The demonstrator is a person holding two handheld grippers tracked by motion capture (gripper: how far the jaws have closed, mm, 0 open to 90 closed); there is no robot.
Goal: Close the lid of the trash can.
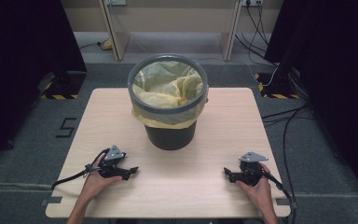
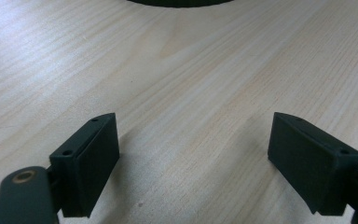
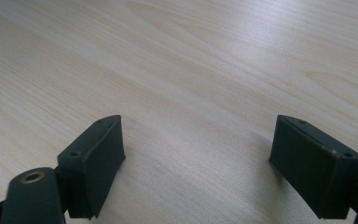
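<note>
A dark grey waste bin (image 1: 170, 100) lined with a yellow bag (image 1: 168, 84) stands upright at the middle back of the light wooden table (image 1: 214, 140). My left gripper (image 1: 131, 171) rests on the table at the front left, held by a hand, jaws pointing right toward the middle. In the left gripper view the left gripper (image 2: 193, 163) stands open over bare wood, with the bin's base (image 2: 177, 2) at the top edge. My right gripper (image 1: 226, 173) lies at the front right, pointing left. In its own view the right gripper (image 3: 198, 163) is open with nothing between the jaws.
Black cables (image 1: 284, 135) run over the grey floor to the right of the table. Dark curtains (image 1: 18, 56) flank both sides. A pale wooden frame (image 1: 168, 28) stands behind. The table's front edge (image 1: 168, 215) lies just below the hands.
</note>
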